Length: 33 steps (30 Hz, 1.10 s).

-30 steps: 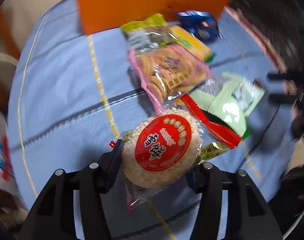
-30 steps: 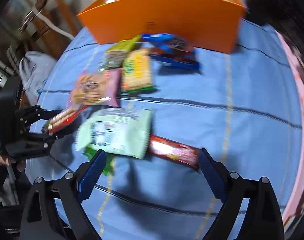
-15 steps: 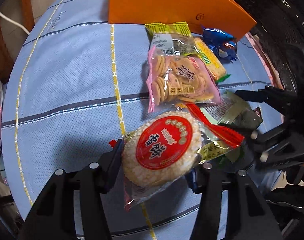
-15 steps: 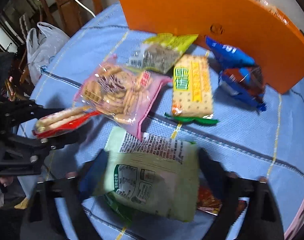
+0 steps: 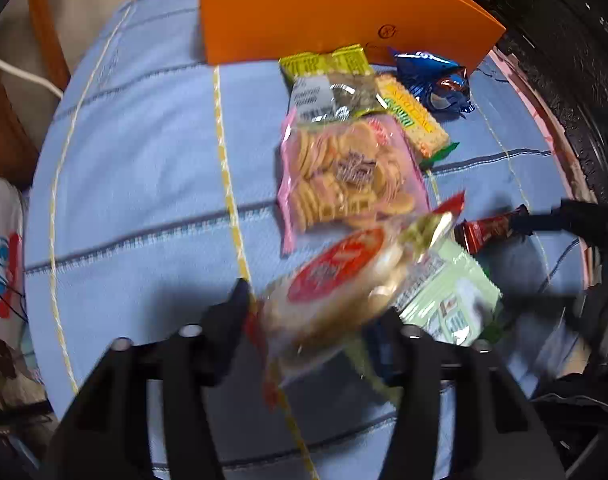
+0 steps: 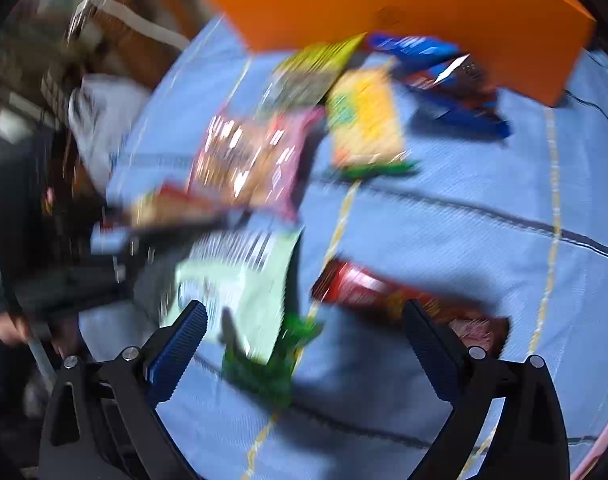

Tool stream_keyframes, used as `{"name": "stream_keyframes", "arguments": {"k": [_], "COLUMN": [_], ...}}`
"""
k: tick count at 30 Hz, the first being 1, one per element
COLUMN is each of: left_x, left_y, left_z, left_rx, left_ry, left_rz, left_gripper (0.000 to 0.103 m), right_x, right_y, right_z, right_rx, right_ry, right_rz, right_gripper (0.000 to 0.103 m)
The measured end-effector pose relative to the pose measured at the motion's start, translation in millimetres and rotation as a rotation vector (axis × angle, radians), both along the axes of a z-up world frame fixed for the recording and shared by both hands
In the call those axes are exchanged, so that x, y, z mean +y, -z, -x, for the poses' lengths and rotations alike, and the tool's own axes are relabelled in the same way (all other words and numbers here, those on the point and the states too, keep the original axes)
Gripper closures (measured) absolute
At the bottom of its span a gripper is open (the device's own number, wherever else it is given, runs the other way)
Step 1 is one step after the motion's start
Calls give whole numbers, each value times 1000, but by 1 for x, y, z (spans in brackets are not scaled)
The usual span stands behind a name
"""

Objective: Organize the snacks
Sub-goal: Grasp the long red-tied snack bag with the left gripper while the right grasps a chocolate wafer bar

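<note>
Round red-labelled rice cracker pack (image 5: 335,284) (print blurred, unreadable) slipping between opening left tongs (image 5: 315,312); right tongs (image 6: 304,320) opening, empty.

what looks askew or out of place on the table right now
The round rice cracker pack sits tilted between the fingers of the left tool, whose jaws are opening, and it overlaps the pale green packet. The other snacks lie loose outside the orange box. Nothing looks spilled or torn.

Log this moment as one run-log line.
left gripper: opening, rice cracker pack between fingers | right gripper: opening, empty, above light green packet | orange box: behind snacks
</note>
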<state>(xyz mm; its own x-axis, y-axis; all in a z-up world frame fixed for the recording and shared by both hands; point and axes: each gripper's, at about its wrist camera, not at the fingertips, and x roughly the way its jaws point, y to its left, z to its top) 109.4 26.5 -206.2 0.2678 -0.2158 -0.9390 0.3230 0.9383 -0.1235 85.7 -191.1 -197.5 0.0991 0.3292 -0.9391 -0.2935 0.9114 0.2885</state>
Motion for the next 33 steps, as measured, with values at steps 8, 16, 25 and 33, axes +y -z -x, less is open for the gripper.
{"name": "stream_keyframes", "arguments": {"k": [8,16,25,33], "left_x": [-49,-1,14,26], "left_y": [6,-7,19,4], "left_z": [-15,-10,-14,-7], "left_rx": [-9,27,116,97], "left_ry": [124,1,-82,-117], "left_rz": [-34,118,135,196], "left_gripper": [68,83,84,88], "right_x": [31,-35,-22,-62], "right_y": [-8,-20,15,-46], "right_z": [15,6,-8,-17], "right_rx": [-96,-145,-143,-149], "right_ry": [-103,-97,-277,-146], "right_rz": [84,179,286,150], "right_gripper": [5,5,37,80]}}
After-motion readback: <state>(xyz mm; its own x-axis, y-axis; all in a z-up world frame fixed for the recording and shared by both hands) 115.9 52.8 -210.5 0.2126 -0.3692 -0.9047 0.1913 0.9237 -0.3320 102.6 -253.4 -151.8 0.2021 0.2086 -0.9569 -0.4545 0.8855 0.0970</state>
